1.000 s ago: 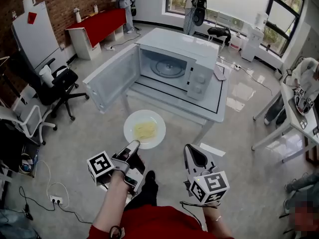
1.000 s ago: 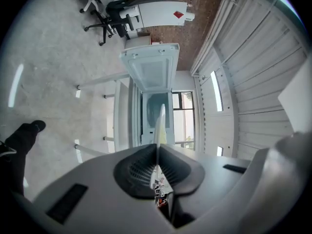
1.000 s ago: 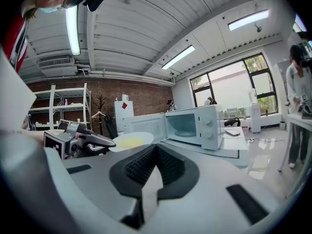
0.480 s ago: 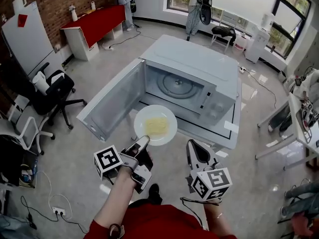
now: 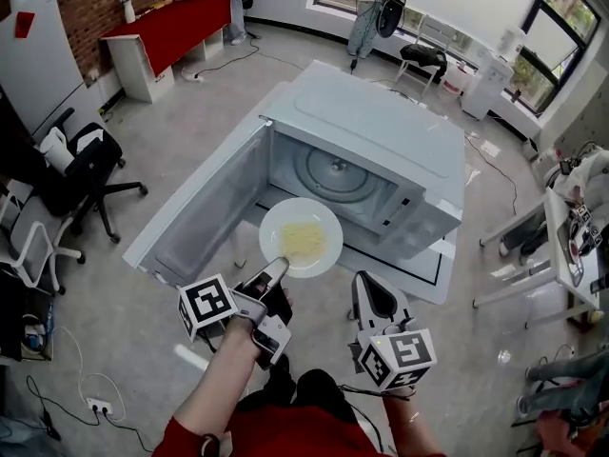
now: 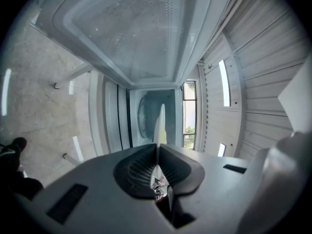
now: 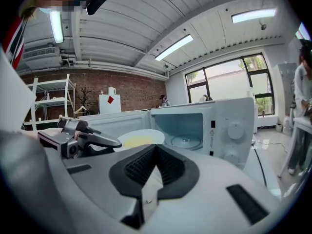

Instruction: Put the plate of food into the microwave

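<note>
A white plate (image 5: 301, 237) with yellow food hangs level just in front of the open microwave (image 5: 381, 131), over the lower edge of its cavity. My left gripper (image 5: 277, 268) is shut on the plate's near rim. In the left gripper view the plate (image 6: 160, 123) shows edge-on between the jaws, with the glass turntable (image 6: 146, 117) behind it. The door (image 5: 205, 208) swings out to the left. My right gripper (image 5: 366, 291) stays to the right of the plate, shut and holding nothing. The right gripper view shows the plate (image 7: 139, 139), the left gripper (image 7: 97, 141) and the cavity (image 7: 183, 128).
The microwave rests on a white table (image 5: 433, 279). Office chairs (image 5: 86, 165) stand at the left and a red-topped cabinet (image 5: 176, 27) at the back left. People (image 5: 376, 8) stand by the far windows. Another desk (image 5: 571, 246) lies at the right.
Both grippers and the plate have come closer to the microwave. The plate, earlier well short of the table, now sits at the mouth of the cavity beside the open door.
</note>
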A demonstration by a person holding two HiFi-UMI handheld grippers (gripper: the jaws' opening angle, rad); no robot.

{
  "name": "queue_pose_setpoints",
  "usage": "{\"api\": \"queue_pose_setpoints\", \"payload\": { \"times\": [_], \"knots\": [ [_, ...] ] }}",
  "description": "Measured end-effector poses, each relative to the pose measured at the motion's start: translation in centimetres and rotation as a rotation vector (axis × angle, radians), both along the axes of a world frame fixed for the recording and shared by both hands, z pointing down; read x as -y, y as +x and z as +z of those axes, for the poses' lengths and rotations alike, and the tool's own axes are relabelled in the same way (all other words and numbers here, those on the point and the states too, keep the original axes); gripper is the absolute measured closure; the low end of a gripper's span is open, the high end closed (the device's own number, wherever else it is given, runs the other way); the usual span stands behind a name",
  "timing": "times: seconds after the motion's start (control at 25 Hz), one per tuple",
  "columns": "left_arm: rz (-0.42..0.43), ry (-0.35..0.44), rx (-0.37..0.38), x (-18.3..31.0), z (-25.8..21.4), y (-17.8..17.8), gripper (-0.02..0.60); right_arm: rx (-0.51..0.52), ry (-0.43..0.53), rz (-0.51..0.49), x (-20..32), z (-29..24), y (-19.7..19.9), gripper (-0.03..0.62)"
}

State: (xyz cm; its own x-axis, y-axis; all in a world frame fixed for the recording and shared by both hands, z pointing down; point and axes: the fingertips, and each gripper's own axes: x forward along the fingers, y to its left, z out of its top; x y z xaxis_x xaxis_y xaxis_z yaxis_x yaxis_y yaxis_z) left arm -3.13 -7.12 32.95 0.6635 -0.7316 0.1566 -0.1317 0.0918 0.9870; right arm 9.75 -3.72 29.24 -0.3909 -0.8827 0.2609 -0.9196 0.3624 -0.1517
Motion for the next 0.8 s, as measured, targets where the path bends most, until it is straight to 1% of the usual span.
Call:
{"api": "queue_pose_setpoints", "payload": {
  "times": [0.32, 0.48, 0.56, 0.64, 0.68, 0.72, 0.76, 0.8],
  "knots": [
    [-0.018, -0.01, 0.012, 2.6, 1.4, 0.7, 0.56, -0.019, -0.013, 0.026, 2.7, 0.6, 1.2, 0.582],
    [-0.028, 0.022, 0.005, 4.2, 1.9, 1.0, 0.56, -0.035, -0.021, 0.016, 3.8, 1.8, 1.0, 0.582],
    [-0.034, 0.06, -0.02, 5.9, 2.0, 2.0, 0.56, -0.062, -0.023, 0.012, 4.8, 2.4, 1.2, 0.582],
    [-0.045, 0.055, -0.024, 7.1, 2.9, 2.7, 0.56, -0.106, -0.011, -0.004, 6.0, 3.0, 1.2, 0.582],
    [-0.056, 0.052, -0.046, 7.6, 3.2, 2.9, 0.56, -0.12, -0.002, -0.012, 6.6, 3.3, 1.2, 0.582],
    [-0.07, 0.059, -0.088, 8.1, 3.2, 3.1, 0.56, -0.124, 0.002, -0.015, 7.0, 3.7, 1.1, 0.582],
    [-0.084, 0.067, -0.126, 8.5, 3.3, 3.4, 0.56, -0.116, 0.003, -0.015, 7.3, 4.2, 1.0, 0.582],
    [-0.094, 0.071, -0.145, 8.8, 3.6, 3.5, 0.56, -0.103, 0.002, -0.012, 7.4, 4.7, 1.0, 0.582]
  ]
}}
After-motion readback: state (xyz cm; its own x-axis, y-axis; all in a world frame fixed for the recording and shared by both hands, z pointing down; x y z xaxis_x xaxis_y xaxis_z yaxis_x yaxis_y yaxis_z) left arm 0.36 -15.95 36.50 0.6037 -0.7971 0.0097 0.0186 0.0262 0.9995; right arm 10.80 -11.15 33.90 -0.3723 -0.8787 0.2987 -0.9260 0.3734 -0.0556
